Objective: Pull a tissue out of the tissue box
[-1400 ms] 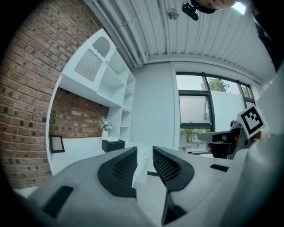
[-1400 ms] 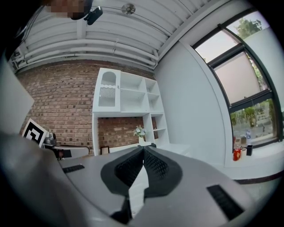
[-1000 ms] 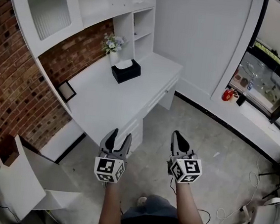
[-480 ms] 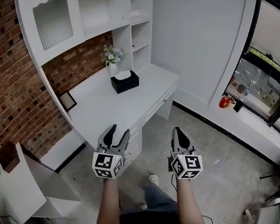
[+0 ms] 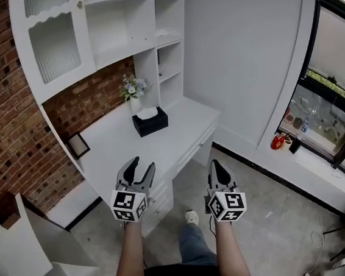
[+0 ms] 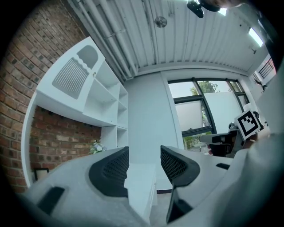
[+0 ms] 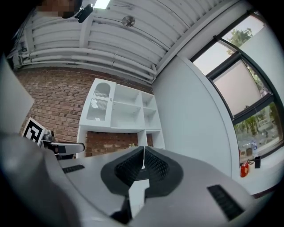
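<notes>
A black tissue box (image 5: 149, 121) with a white tissue (image 5: 148, 111) poking from its top stands at the far end of the white desk (image 5: 128, 154). My left gripper (image 5: 139, 166) hovers open over the desk's near edge, well short of the box, with nothing between its jaws. My right gripper (image 5: 216, 170) is held shut and empty over the floor to the right of the desk. In the left gripper view the gripper (image 6: 144, 163) shows a clear gap between its jaws; in the right gripper view the gripper (image 7: 143, 164) has its pads pressed together.
A vase of flowers (image 5: 133, 90) stands behind the box against the brick wall (image 5: 15, 118). A small dark picture frame (image 5: 77, 146) leans at the desk's left. White shelving (image 5: 117, 18) rises above the desk. Red and black items (image 5: 285, 142) sit on the window ledge.
The head view has shifted forward toward the desk. Both grippers keep their pose, the left now over the desk's near edge. The person's foot has stepped forward.
</notes>
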`<state>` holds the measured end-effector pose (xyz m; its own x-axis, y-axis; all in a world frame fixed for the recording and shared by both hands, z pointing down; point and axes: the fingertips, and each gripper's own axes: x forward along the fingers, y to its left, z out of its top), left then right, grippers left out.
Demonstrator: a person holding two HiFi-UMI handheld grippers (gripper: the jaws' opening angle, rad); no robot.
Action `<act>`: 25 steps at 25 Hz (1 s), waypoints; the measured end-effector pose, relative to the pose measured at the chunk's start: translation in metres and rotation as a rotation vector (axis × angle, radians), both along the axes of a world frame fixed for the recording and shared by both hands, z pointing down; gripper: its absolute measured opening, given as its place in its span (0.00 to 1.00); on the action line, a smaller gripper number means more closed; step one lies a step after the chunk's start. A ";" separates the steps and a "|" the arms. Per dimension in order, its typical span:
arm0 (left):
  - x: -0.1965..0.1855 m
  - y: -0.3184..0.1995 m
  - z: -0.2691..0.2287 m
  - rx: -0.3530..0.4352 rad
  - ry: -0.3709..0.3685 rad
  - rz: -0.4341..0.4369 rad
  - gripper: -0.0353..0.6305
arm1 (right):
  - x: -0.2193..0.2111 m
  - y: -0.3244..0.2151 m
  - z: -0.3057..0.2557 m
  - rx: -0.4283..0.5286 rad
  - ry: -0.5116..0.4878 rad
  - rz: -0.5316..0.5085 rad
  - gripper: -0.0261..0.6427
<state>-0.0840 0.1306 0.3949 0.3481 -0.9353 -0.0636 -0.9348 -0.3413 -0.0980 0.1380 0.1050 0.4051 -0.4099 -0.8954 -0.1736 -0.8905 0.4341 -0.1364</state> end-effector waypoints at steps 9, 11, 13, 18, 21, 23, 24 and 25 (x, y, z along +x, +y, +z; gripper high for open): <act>-0.024 -0.153 0.039 -0.034 -0.002 -0.128 0.34 | -0.032 -0.183 0.036 -0.039 -0.005 -0.111 0.04; -0.033 -0.186 0.050 -0.062 0.004 -0.175 0.34 | -0.044 -0.230 0.043 -0.074 -0.003 -0.156 0.04; -0.042 -0.221 0.057 -0.078 0.007 -0.213 0.34 | -0.059 -0.277 0.047 -0.101 -0.004 -0.204 0.04; -0.074 -0.296 0.074 -0.119 0.038 -0.327 0.34 | -0.103 -0.374 0.057 -0.146 0.038 -0.332 0.04; -0.087 -0.331 0.083 -0.148 0.022 -0.371 0.34 | -0.127 -0.412 0.064 -0.161 0.077 -0.412 0.04; -0.093 -0.348 0.085 -0.159 0.009 -0.388 0.34 | -0.138 -0.430 0.066 -0.168 0.084 -0.450 0.04; -0.095 -0.355 0.086 -0.165 0.004 -0.393 0.34 | -0.142 -0.437 0.067 -0.171 0.082 -0.464 0.04; -0.098 -0.362 0.087 -0.170 -0.001 -0.396 0.34 | -0.147 -0.443 0.068 -0.174 0.081 -0.476 0.04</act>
